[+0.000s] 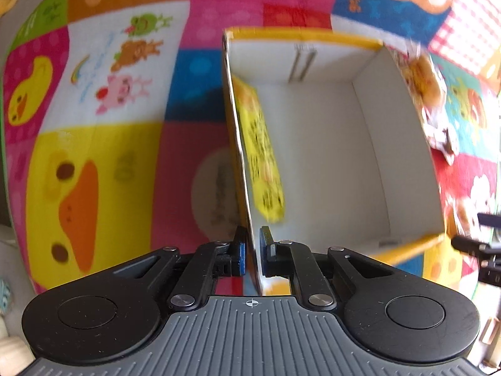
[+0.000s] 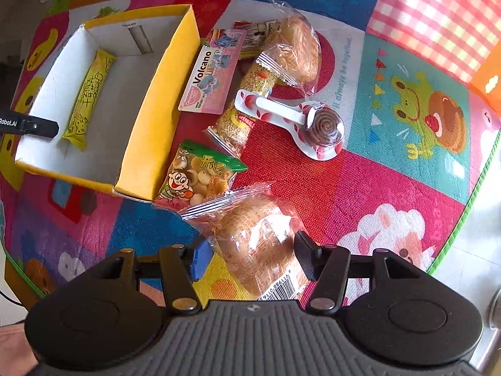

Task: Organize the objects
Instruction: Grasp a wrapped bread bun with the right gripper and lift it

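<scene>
An open yellow cardboard box (image 1: 300, 34) with a white inside stands on the play mat. My left gripper (image 1: 252, 250) is shut on its near left wall, one pad on each side. A yellow snack bar (image 1: 260, 144) leans along that wall inside. The right wrist view shows the same box (image 2: 156, 109) at the left, with the bar (image 2: 89, 94) and a finger of the left gripper (image 2: 37, 127) in it. My right gripper (image 2: 253, 250) points down over a clear-wrapped bread packet (image 2: 260, 244) lying on the mat. Its pads flank the packet's sides without visibly squeezing it.
Loose snacks lie right of the box: a pink Volcano packet (image 2: 209, 78), a green cookie bag (image 2: 200, 172), a sesame roll pack (image 2: 247, 106), another bread packet (image 2: 297, 47) and a white spoon-shaped chocolate swirl candy (image 2: 325, 125). The mat's green edge (image 2: 469, 206) runs at the right.
</scene>
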Demonstrator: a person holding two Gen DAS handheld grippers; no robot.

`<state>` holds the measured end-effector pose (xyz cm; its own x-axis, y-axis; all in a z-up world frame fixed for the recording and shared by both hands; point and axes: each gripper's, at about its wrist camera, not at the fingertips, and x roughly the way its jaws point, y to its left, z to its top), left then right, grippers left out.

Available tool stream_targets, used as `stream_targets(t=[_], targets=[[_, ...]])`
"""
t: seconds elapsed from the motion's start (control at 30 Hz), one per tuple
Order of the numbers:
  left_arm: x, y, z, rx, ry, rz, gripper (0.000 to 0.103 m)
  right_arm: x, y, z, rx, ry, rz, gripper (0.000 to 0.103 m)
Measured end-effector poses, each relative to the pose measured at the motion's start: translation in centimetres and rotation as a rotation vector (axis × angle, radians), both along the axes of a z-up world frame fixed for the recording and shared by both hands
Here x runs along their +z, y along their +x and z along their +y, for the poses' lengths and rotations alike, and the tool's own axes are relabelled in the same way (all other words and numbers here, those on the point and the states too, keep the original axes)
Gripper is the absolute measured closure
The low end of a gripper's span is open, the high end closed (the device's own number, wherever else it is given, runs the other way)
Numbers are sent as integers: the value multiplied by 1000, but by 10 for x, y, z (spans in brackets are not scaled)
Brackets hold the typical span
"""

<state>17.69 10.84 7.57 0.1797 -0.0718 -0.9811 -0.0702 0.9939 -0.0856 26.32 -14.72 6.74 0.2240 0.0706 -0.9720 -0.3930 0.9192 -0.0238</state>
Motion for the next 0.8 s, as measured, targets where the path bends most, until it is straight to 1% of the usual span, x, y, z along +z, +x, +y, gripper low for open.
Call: stream_targets(t=[0.1,0.13,0.2,0.27,0.4,0.47,0.57,0.6,0.7,0.8], targets=[[-11,-13,-4,-7,0,48,92,3,-6,4,2,-12,-19,46],[-11,-14,-4,-25,2,33,92,4,-8,3,-2,-12,-22,46],[-7,-12,-3,-52,33,-12,95,6,-12,3,-10,-13,-32,46],[-2,-5,4,-52,56,-37,97,10,-18,1,-16,-18,-47,46],[10,15,21,-17,34,-78,98,14,-27,-2,-9,-36,-74,45],[12,19,24,-7,21,-77,97,14,-31,-2,5,-49,-84,40],[9,16,18,-13,30,-63,97,12,-34,0,61,-79,-98,34],[6,14,17,-18,37,-56,97,11,-33,-1,70,-79,-98,29],[1,5,16,-17,38,-35,96,10,-24,-3,78,-60,-96,28],[-6,0,16,-14,32,-13,96,2,-13,3,142,-64,-86,21]])
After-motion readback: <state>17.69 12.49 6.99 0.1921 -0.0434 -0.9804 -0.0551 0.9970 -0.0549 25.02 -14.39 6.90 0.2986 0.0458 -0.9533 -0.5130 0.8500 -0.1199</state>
